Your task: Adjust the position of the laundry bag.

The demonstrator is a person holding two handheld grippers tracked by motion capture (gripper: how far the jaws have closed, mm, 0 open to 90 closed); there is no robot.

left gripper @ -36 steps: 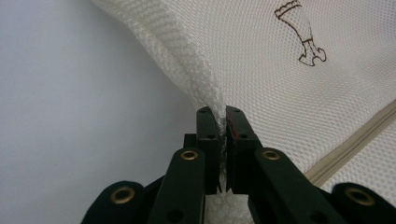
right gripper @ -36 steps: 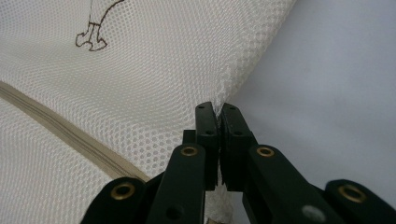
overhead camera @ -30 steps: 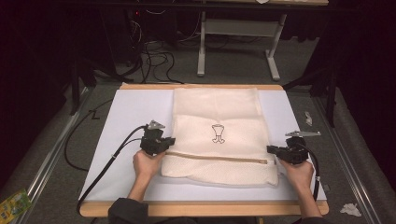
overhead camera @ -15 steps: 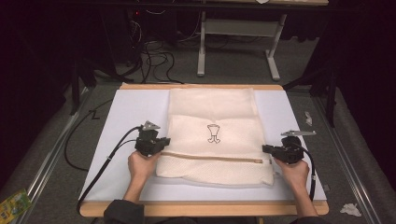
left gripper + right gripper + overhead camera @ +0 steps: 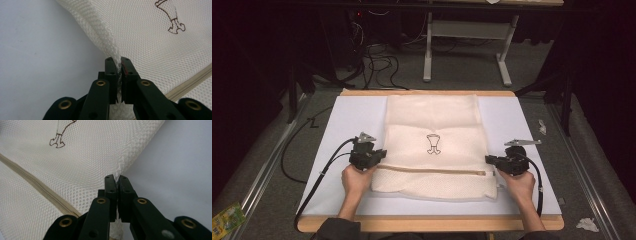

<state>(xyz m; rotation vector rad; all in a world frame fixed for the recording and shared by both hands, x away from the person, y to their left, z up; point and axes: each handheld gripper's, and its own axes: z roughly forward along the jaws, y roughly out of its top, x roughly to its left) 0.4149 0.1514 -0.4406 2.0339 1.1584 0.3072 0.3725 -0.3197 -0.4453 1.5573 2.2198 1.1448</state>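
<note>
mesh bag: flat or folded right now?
Partly folded. The mesh bag has its near part doubled over, the zipper lying on top, both edges pinched by tongs.

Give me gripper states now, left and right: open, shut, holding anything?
Left hand-held gripper: shut on the left edge of the mesh bag.
Right hand-held gripper: shut on the mesh bag's right edge.

My left gripper (image 5: 379, 154) clamped on mesh bag (image 5: 432, 125) edge; right gripper (image 5: 488, 159) likewise, forearms low, apart.
</note>
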